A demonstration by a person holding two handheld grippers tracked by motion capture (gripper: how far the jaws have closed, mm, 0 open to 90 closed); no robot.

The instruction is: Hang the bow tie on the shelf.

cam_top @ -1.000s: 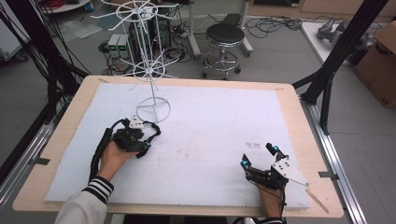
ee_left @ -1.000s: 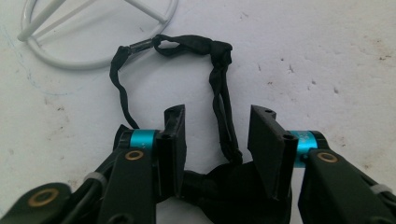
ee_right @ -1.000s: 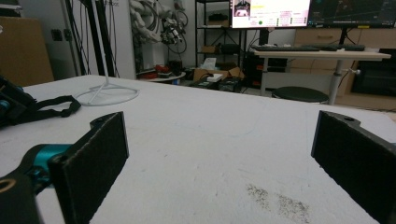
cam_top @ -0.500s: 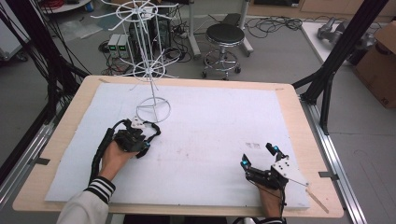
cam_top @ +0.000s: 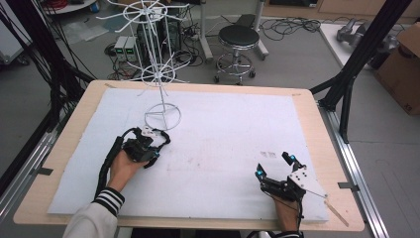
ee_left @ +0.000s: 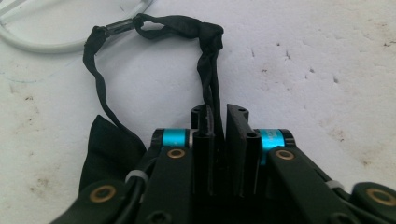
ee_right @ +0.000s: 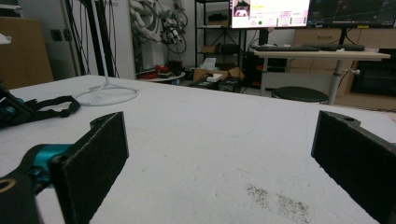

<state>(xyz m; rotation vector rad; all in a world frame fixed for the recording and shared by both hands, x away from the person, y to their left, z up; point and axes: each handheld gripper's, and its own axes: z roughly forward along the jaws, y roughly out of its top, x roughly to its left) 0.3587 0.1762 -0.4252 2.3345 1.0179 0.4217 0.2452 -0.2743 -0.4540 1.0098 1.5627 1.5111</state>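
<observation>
Left tongs had just been closing, and I saw their jaws clenched on a thin black strap, the band pinched upright between the two pads. From that grip the strap rose away from the tongs, bent over in a loop and ran back down on their left side to a wider black piece of cloth lying flat beside the jaw. At the far end of the loop, a small clip on the strap met the white wire ring that formed the base of the wire stand; I could not tell whether it was hooked on or merely touching. In the high view the left tongs sat just short of that ring, low on the white worktop. My right tongs rested well apart from the strap, across the worktop, and I saw their jaws spread wide and released, with bare mat between the pads. From them the strap and ring lay far off to the left.
</observation>
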